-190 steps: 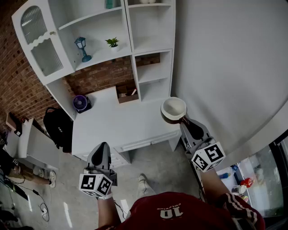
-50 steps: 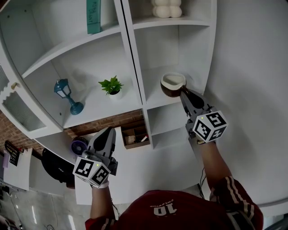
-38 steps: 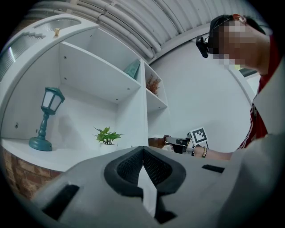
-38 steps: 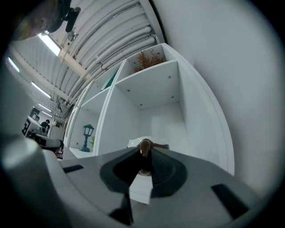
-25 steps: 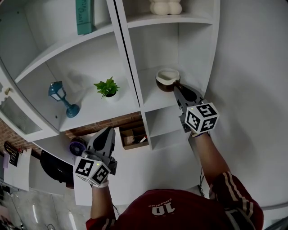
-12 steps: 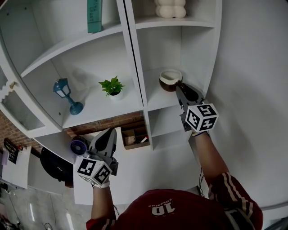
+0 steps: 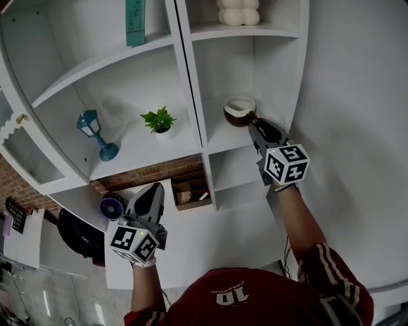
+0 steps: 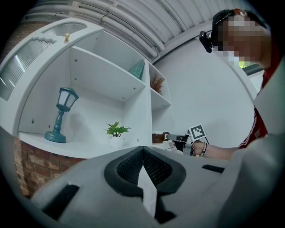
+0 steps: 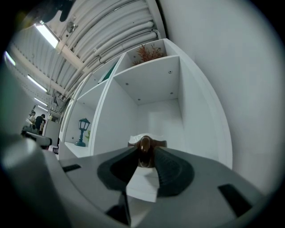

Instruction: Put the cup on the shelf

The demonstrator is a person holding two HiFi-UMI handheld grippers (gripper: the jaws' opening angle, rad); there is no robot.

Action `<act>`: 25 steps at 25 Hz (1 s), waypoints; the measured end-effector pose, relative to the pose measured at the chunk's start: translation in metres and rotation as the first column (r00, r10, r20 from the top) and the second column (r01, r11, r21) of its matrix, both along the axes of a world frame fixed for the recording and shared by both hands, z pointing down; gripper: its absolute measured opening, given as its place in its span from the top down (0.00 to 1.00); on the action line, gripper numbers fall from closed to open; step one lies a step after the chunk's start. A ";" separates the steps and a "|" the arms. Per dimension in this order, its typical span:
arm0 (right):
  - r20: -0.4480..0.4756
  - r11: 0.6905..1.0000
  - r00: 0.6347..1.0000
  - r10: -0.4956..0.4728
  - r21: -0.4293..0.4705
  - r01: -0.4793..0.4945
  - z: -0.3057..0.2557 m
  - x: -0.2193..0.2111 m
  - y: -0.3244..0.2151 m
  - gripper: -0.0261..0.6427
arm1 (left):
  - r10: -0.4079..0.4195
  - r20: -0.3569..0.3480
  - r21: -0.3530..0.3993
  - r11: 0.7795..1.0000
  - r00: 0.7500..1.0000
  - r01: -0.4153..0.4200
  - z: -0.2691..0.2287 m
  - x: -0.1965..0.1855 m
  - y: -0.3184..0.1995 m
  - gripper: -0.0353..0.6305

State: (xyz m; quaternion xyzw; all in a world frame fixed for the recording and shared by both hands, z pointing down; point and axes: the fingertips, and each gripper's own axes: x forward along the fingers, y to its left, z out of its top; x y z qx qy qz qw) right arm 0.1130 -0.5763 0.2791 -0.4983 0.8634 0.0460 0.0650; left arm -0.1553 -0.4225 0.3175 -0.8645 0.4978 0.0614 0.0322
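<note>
Brown outside and white within, the cup (image 7: 240,109) stands upright on the board just right of the shelf's upright divider (image 7: 191,83), so the placing itself looks done and I judge that I am at the release. My right gripper (image 7: 253,125) reaches in from the side away from the divider. Its jaws have just been opening and stand spread, with the cup's handle (image 9: 144,153) between them and the pads no longer squeezing it. The next move, as I see it, calls for a straight pull back along the line of the handle, kept level so that neither pad catches the loop and drags or tips the cup.

My left gripper (image 7: 153,191) hangs low and left of the divider, its jaws pressed together on nothing.

By count: one cup, two grippers. Left of the divider are one potted plant (image 7: 158,120), one teal lantern (image 7: 94,134) farther out, and one teal book (image 7: 135,22) a board higher. Right of the divider, a board above the cup, is one cream ornament (image 7: 237,11).
</note>
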 end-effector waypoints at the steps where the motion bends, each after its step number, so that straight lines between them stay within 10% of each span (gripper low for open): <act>1: -0.003 1.000 1.000 0.002 -0.001 -0.002 0.001 0.001 0.002 0.81 | 0.001 -0.005 0.000 1.000 1.000 -0.001 -0.001 0.001 0.001 0.95; 25: -0.036 0.992 0.998 0.051 -0.116 -0.055 0.054 -0.003 0.092 0.81 | 0.036 -0.011 -0.029 0.999 0.999 -0.036 0.028 -0.011 0.064 0.95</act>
